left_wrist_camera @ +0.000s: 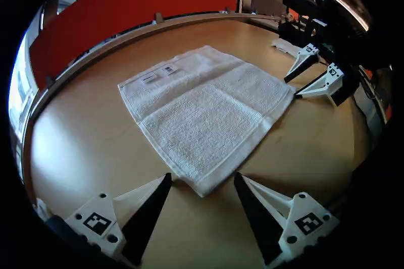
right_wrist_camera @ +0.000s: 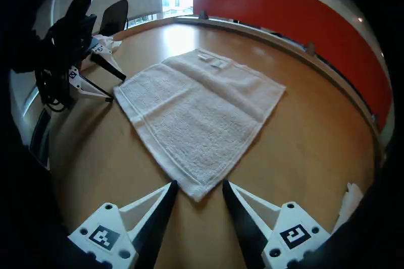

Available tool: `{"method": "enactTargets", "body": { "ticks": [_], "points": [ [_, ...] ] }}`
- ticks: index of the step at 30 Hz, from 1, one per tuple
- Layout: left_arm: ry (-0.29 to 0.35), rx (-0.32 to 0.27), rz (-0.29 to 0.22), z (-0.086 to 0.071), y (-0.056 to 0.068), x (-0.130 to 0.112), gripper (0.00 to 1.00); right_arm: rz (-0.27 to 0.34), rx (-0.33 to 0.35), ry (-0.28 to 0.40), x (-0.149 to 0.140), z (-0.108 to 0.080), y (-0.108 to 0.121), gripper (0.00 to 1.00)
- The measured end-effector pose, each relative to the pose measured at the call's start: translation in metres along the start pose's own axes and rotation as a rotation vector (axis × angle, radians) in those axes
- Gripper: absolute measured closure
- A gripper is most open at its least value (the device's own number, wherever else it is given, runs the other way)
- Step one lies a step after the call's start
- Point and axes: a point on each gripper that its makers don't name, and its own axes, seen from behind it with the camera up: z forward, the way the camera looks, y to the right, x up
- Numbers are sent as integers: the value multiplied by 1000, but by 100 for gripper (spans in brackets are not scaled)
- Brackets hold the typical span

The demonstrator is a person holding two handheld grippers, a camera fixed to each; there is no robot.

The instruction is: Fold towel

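We work on a broad pale wooden table (left_wrist_camera: pixel 86 138) with a curved far edge, backed by a long red wall panel (left_wrist_camera: pixel 126 11). Spread flat near the table's middle lies the white rectangular terry-cloth towel (left_wrist_camera: pixel 207 112). One strip along its far side looks doubled over, though we cannot be sure. The white-and-black left gripper (left_wrist_camera: pixel 202 184) sits low at one corner, its jaws spread wide with the corner tip lying between them and neither finger pressing the cloth. The right gripper (right_wrist_camera: pixel 199 184) does likewise at a neighbouring corner, jaws parted wide around the tip and gripping nothing. Two small sewn tags (left_wrist_camera: pixel 159 73) lie on the towel's far strip.

We judge the towel light, soft and limp. It will sag and drape from wherever we pinch it, and its nap should drag on the wood rather than slide. The hemmed corners look firmest, so we would take hold there, pinching both at once and lifting together to hold the edge between them taut.
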Motion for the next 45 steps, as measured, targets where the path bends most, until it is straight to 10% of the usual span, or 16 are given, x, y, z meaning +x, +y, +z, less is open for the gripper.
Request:
{"method": "enactTargets", "body": {
  "ticks": [11, 23, 45],
  "points": [
    [-11, 1, -4, 0, 4, 0, 25, 1, 2, -8, 1, -3, -2, 64],
    [-22, 19, -19, 1, 7, 1, 83, -9, 3, -10, 3, -3, -4, 83],
    [-4, 13, -111, -32, 12, 27, 88, -5, -17, 55, 36, -30, -4, 84]
  ]
}}
